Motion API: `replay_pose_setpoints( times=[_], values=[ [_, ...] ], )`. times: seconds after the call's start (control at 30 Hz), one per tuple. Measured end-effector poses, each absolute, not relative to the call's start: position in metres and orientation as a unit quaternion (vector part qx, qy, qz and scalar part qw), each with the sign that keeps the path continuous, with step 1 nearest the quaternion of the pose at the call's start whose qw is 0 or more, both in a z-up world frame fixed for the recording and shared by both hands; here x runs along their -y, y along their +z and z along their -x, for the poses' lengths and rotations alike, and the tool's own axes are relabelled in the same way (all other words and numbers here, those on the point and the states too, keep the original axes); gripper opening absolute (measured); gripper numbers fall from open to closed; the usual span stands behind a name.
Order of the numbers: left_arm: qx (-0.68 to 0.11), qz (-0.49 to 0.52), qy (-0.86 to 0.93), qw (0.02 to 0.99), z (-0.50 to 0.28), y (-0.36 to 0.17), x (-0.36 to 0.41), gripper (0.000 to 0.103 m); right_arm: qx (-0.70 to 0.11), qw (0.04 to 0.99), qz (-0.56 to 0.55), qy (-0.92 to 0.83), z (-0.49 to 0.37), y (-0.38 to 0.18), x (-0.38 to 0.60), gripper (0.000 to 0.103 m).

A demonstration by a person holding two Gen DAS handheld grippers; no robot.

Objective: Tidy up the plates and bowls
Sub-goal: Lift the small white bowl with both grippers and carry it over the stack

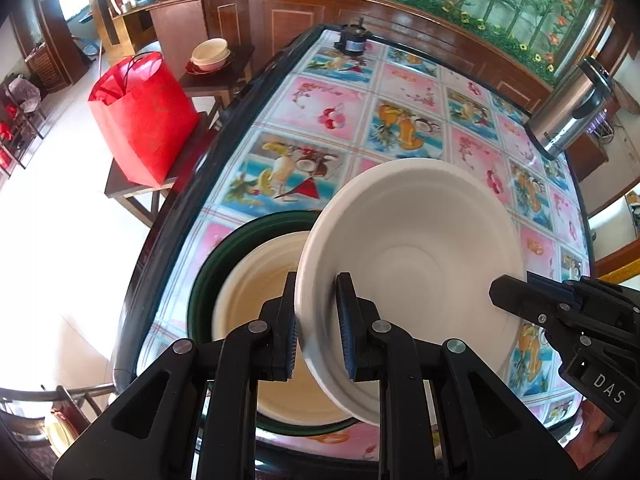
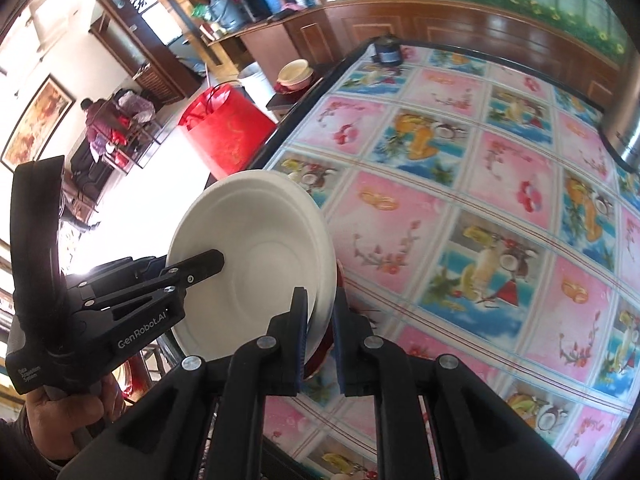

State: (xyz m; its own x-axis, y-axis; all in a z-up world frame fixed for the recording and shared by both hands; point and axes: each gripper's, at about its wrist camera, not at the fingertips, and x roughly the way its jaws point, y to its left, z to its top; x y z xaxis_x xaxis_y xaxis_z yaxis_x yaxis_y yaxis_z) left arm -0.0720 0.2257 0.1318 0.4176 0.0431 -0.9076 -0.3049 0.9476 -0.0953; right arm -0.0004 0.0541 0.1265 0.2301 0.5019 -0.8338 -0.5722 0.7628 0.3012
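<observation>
Just left of the left gripper: cream bowl already seated in a green plate on the table. Between its fingers, nearly shut: near rim of a white bowl, pinched and lifted, tilted. On the far rim: right gripper, likewise clamped. Beyond the fingers, off the table: another bowl stack. Probably midway; white bowl yet to be set down.

A bowl hangs tilted above the table, with a bowl on a plate beneath its left edge. A bag sits on a stool left of the table; a jug stands far right.
</observation>
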Motion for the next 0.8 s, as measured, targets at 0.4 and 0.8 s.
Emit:
replay_pose_setpoints(
  times=[0.4,0.8],
  values=[
    [-0.552,0.136,0.12,0.814,0.096,0.105,-0.25,0.017,-0.541,0.76,0.069,0.354,0.015,0.104,-0.09,0.012],
    [-0.563,0.118,0.138,0.806,0.097,0.086,-0.25,0.017,-0.552,0.755,0.099,0.341,0.017,0.082,-0.108,0.013]
  ],
)
